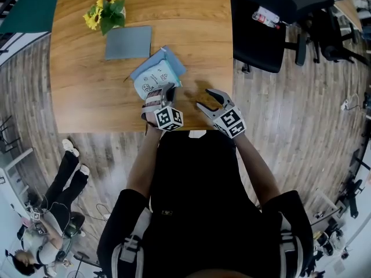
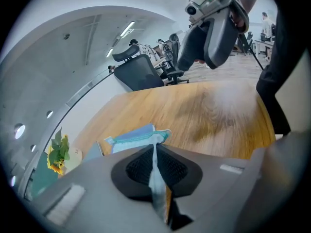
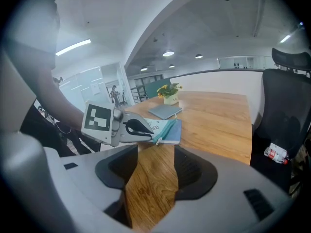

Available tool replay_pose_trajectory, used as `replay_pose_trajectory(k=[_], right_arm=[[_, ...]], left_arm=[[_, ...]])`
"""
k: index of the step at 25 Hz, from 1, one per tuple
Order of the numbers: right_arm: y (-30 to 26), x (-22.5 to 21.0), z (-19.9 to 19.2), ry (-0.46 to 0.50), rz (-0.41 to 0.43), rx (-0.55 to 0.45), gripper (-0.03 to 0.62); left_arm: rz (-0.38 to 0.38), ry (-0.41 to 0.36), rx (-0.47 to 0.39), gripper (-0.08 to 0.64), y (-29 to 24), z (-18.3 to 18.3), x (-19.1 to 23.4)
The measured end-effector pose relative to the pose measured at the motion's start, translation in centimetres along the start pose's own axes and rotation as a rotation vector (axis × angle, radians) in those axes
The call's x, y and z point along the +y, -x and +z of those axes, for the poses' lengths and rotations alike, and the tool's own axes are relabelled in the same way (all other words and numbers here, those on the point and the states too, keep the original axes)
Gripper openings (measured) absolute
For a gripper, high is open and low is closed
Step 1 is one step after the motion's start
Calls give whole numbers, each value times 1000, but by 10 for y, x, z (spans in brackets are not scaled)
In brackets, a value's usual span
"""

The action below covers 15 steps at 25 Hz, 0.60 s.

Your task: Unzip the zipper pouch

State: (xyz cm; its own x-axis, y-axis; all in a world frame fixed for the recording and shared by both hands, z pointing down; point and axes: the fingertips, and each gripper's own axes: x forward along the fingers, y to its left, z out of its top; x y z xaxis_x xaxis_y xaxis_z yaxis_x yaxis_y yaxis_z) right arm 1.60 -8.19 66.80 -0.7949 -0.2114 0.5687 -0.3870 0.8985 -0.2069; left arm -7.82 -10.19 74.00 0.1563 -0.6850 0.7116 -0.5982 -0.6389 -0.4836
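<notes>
The zipper pouch (image 1: 155, 75), light blue with a teal zipper edge and a printed white face, lies on the wooden table (image 1: 87, 97) near its front edge. My left gripper (image 1: 164, 92) is shut on the pouch's near edge. In the left gripper view a pale strip of the pouch (image 2: 132, 140) is pinched between the jaws of that gripper (image 2: 154, 153). My right gripper (image 1: 210, 101) hovers open to the right of the pouch, over bare wood. The right gripper view shows nothing between the jaws of the right gripper (image 3: 151, 165), with the pouch (image 3: 167, 129) and the left gripper (image 3: 130, 130) ahead.
A grey notebook (image 1: 128, 42) lies behind the pouch, and a small pot of sunflowers (image 1: 105, 10) stands at the table's back left. A black office chair (image 1: 266, 22) is off the table's right side. A person sits on the floor at the lower left (image 1: 58, 213).
</notes>
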Motion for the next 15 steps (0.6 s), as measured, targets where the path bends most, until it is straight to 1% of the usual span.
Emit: replay_pose_trajectory(k=[6, 9, 12, 15], right_arm=[[-5, 5, 12, 14, 12, -7, 227], [-9, 9, 19, 23, 19, -16, 227], [-13, 14, 24, 32, 24, -24, 225], [-15, 18, 29, 36, 25, -28, 225]], left_arm=[[11, 78, -37, 11, 14, 6, 16], [18, 91, -53, 11, 19, 8, 25], [12, 97, -66, 11, 22, 8, 30], [5, 119, -75, 9, 26, 9, 34]])
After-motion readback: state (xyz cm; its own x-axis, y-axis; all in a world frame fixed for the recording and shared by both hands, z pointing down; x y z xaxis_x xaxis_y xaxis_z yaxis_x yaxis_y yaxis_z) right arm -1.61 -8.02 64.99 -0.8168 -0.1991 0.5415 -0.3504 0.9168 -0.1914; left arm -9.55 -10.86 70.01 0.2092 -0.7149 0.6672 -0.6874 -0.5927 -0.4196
